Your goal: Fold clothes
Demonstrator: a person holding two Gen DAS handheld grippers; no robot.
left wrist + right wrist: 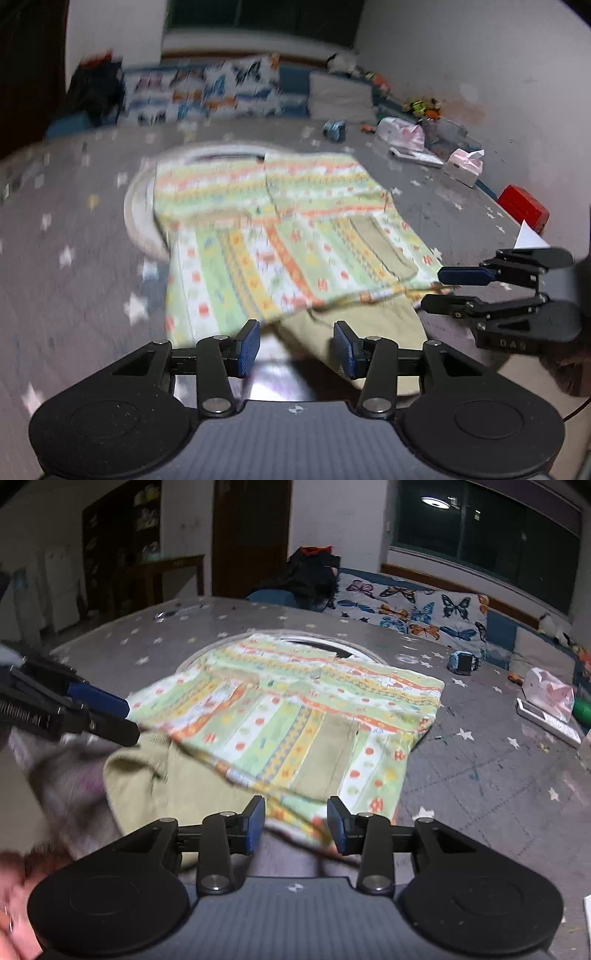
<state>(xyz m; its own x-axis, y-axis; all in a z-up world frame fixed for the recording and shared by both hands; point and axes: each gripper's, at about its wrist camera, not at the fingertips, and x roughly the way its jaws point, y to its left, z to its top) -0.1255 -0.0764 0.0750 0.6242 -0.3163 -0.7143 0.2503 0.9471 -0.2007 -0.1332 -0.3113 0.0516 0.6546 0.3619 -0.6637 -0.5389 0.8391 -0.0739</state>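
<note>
Two grippers' fingers (248, 347) spread; patterned garment (280, 236) beside tissue box (463, 168).

Your garment (280, 236) is soft woven cloth, matt, printed in striped bands, with plain khaki cloth lining (147, 786) showing at its near edge. Your left gripper (296, 347) is matt black plastic with bright metal pivot pins; its pads (248, 347) are blue and finely ribbed. Your right gripper (296, 823) matches it. The bed cover (480, 775) is matt grey cloth. The tissue pack (463, 166) looks like glossy plastic wrap.
</note>
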